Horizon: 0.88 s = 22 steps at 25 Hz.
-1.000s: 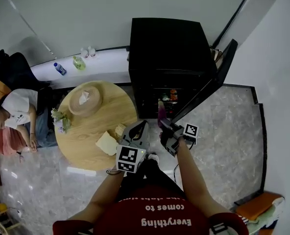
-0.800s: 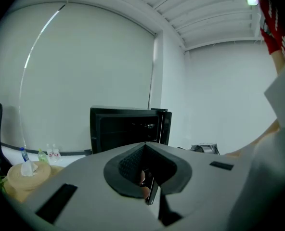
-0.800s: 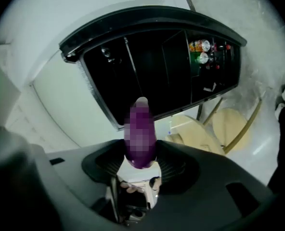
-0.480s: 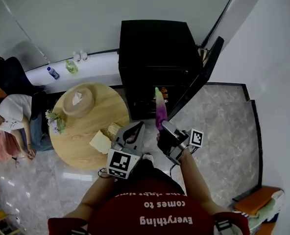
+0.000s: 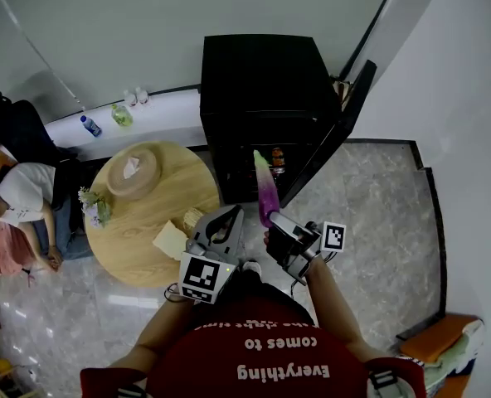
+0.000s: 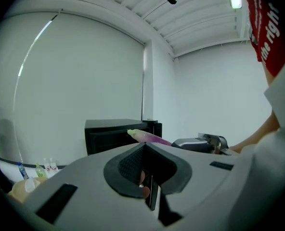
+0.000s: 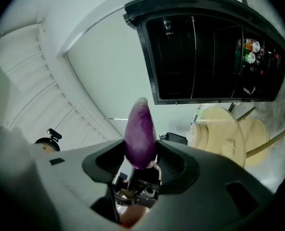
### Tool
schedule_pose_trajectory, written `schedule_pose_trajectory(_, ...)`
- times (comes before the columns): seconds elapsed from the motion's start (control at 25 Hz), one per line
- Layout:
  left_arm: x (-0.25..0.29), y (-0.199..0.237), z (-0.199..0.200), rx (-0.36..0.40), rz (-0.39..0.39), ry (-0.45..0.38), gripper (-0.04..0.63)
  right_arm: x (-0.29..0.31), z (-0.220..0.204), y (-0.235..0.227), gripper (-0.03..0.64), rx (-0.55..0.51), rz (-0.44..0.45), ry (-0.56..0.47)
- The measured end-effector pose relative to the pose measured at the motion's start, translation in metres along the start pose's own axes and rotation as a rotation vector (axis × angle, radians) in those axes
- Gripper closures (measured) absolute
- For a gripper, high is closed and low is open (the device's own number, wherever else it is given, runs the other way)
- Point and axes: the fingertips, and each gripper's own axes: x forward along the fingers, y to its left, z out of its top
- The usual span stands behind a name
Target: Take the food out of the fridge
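Marble floor (image 5: pixel 370 197), round table (image 5: pixel 138 230) beside open fridge (image 5: pixel 262 73); right tool (image 5: pixel 272 220) grips eggplant (image 5: pixel 264 187), left tool (image 5: pixel 227 218) closed.

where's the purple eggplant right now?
Head view, centre: the eggplant is clamped in the right gripper, outside and just in front of the open black fridge, right of the round wooden table.

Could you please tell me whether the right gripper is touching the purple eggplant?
Touching. The right gripper view shows the right gripper's jaws pressed against both sides of the purple eggplant's lower end, with no gap.
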Motion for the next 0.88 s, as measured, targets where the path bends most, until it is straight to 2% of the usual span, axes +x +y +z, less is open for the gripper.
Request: schedule_pose_trajectory(0.88, -0.001, 0.013, -0.002, -0.015, 0.000, -0.009, 0.589, 0.021, -0.012, 0.021, 0.400, -0.039, 0.076, 0.037)
